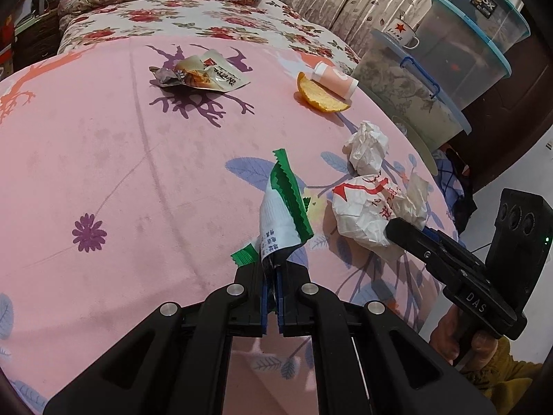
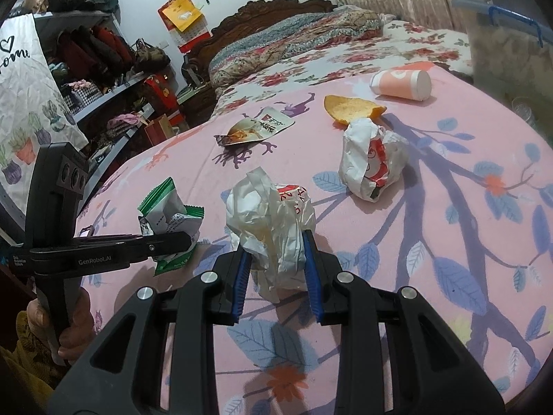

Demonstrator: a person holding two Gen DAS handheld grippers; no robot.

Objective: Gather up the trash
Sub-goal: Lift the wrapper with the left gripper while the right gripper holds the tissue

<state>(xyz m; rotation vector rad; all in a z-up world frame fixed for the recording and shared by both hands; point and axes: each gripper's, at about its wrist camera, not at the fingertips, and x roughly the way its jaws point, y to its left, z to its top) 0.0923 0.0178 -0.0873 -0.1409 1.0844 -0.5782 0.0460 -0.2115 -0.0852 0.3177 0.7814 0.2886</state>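
Note:
On the pink leaf-print bedspread (image 1: 103,159), my left gripper (image 1: 273,269) is shut on a green-and-white snack wrapper (image 1: 281,204); the right wrist view shows that left gripper (image 2: 183,242) and the wrapper (image 2: 169,214) from the side. My right gripper (image 2: 276,252) has its blue pads pressed on a crumpled white-and-red paper wrapper (image 2: 273,214), which sits by the right gripper (image 1: 401,231) as a crumpled wrapper (image 1: 366,211) in the left wrist view. Loose on the cover lie a second crumpled wrapper (image 2: 373,159), an orange peel (image 2: 349,110), a tipped pink cup (image 2: 402,84) and a torn snack packet (image 2: 255,128).
Stacked clear storage bins (image 1: 459,69) with an enamel mug (image 1: 404,33) stand beside the bed on the right. Floral quilts (image 2: 293,34) lie toward the headboard. Shelves of clothes (image 2: 96,55) run along the far side. A hand in a yellow sleeve (image 2: 69,332) holds the left gripper.

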